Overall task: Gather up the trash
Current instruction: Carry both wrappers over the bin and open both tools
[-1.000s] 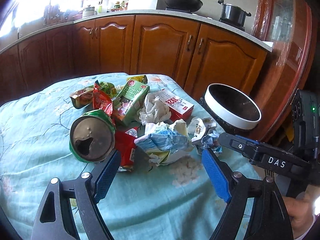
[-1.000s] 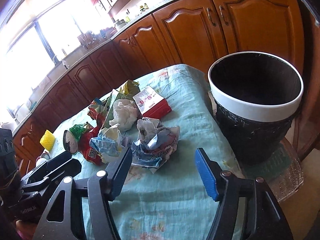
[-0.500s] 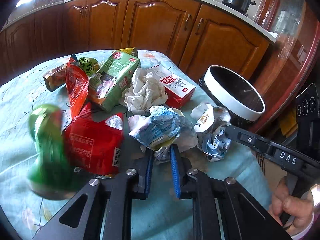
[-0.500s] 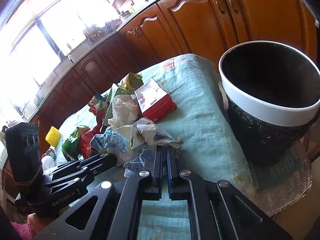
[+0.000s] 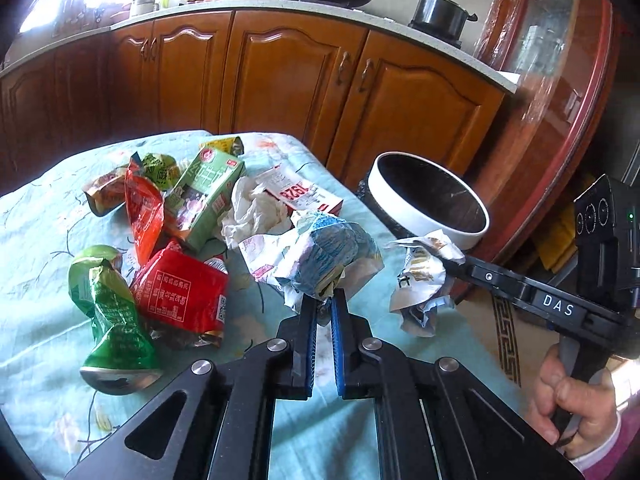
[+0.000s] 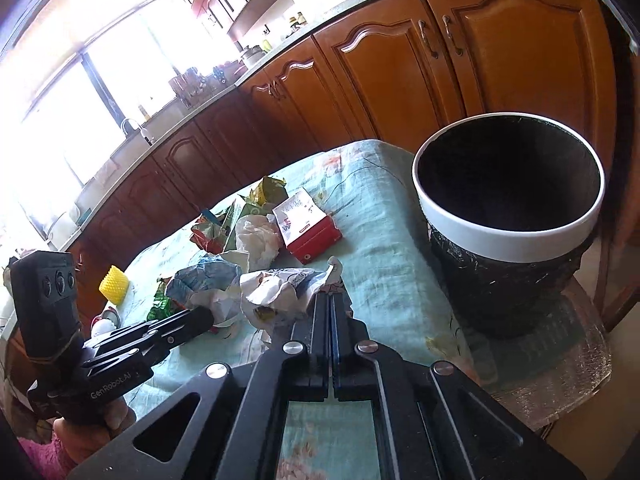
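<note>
A pile of trash lies on the teal tablecloth (image 5: 40, 220). My left gripper (image 5: 324, 300) is shut on a crumpled blue-and-white wrapper (image 5: 320, 252) and holds it just above the cloth. My right gripper (image 6: 330, 298) is shut on a crumpled white-and-silver wrapper (image 6: 280, 292), also lifted; it shows in the left wrist view (image 5: 420, 280) too. A black bin with a white rim (image 6: 508, 236) stands just past the table's right edge, and appears in the left wrist view (image 5: 428, 220).
On the cloth lie a crushed green can (image 5: 108, 308), a red packet (image 5: 180, 292), an orange wrapper (image 5: 144, 212), a green carton (image 5: 204, 196), white tissue (image 5: 252, 216) and a red-and-white box (image 5: 300, 196). Wooden cabinets (image 5: 280, 72) stand behind.
Both grippers closed from wide open onto their wrappers and lifted them a little. The green can tipped over from lying with its top facing me.
</note>
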The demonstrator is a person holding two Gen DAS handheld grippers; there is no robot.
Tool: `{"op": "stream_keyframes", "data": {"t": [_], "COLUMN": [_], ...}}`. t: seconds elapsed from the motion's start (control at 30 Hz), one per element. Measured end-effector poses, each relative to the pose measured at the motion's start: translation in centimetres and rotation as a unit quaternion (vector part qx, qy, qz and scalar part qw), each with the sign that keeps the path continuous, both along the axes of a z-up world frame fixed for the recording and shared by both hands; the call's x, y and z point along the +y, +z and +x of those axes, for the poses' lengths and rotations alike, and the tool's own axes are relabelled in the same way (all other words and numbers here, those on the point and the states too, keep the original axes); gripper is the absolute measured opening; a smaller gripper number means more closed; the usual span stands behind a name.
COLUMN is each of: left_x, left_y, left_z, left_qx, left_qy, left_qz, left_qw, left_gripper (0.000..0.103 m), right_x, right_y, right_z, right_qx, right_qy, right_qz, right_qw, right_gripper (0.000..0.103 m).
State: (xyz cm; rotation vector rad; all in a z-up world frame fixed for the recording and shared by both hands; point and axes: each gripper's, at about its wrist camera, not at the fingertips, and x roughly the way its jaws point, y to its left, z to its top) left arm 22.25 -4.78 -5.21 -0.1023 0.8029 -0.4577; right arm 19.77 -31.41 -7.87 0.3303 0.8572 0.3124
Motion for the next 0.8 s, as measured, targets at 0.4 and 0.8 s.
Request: {"op": "stream_keyframes", "data": {"t": [0.4,0.8], "left_x": [-2.0,-6.6], "left_y": [1.3,1.5], "left_z": [0.4,2.9], "left_qx": [-0.014,-0.021], "left_qy": [-0.025,-0.064], "left_qz": [-0.004,0.0], "left_qw": [0.9996,0.9977], "left_gripper": [0.005,0.005], "right_x": [-2.5,-6.9], "right_y": [2.3,3.5], "right_z": [-0.5,0.2], "right_qx": [-0.031,-0.044], "right_qy": [-0.027,-0.07], "right_qz": [-0.002,-0.012], "right_qw": [0.999,0.996], "right_gripper": [0.0,0.0]}}
